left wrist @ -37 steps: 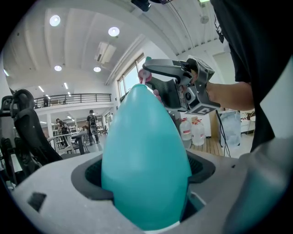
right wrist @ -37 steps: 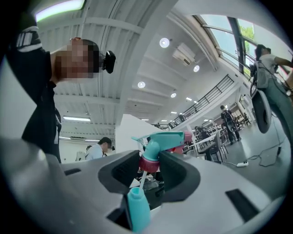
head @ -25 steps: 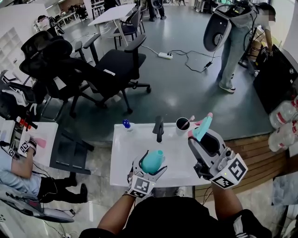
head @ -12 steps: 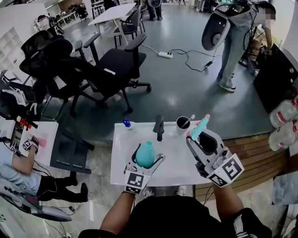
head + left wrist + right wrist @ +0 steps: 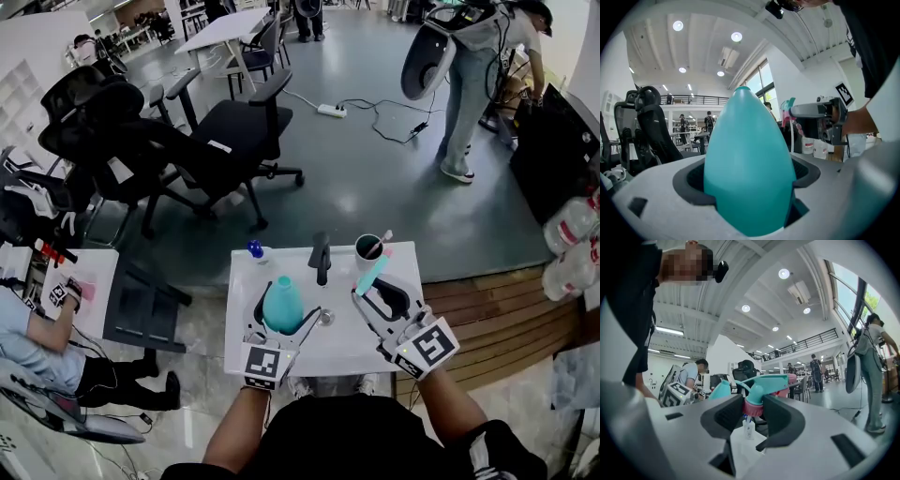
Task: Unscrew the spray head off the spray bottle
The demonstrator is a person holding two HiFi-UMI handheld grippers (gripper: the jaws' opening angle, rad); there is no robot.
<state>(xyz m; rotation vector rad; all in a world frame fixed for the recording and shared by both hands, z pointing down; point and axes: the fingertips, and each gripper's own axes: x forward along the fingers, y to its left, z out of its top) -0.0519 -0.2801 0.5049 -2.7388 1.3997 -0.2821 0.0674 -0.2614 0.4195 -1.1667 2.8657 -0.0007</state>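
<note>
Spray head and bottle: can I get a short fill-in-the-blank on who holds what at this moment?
1. The teal bottle sits clamped between the jaws of the ____ gripper.
2. The right gripper is shut on the spray head at its ____ collar.
3. The spray head is already ____ the bottle, with open space between the two.
Missing words: left; pink; off.

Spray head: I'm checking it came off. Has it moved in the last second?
Yes. The spray head in the right gripper went from right of the cup to below it.
</note>
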